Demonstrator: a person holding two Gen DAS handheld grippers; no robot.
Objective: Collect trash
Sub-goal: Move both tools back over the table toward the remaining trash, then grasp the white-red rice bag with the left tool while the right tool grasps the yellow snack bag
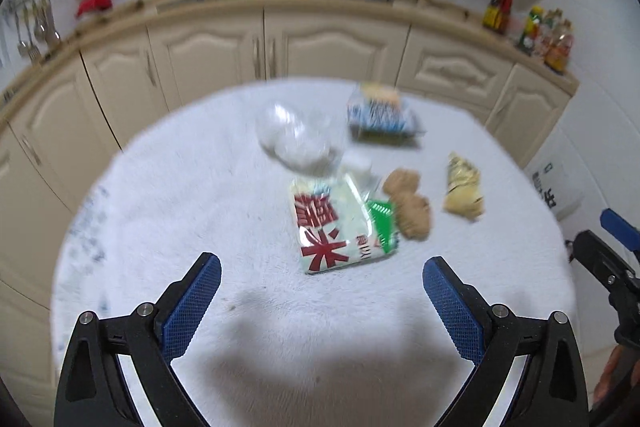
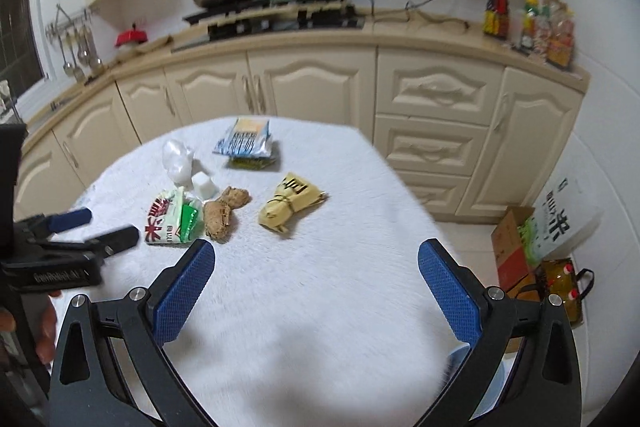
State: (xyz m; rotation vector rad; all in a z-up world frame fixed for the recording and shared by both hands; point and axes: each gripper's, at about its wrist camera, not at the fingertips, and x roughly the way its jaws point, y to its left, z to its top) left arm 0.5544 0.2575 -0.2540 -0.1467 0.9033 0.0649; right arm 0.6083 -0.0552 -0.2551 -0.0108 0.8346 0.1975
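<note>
On a white-clothed table (image 2: 320,267), scattered wrappers lie ahead of two wide-open, empty grippers, the red-and-white packet (image 1: 340,227) nearest the left gripper (image 1: 320,301), its length pointing away; the right gripper (image 2: 316,291) hovers farther back.

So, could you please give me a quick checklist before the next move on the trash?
1. Left gripper open and empty: ok.
2. Right gripper open and empty: ok.
3. Red-and-green wrapper nearest the left gripper, nothing on top: ok.
4. Yellow wrapper lies apart from the rest: ok.
5. Brown lump touches the red-and-green wrapper: not ok for a clean grasp.
6. Trash bin in view: cannot tell.
</note>
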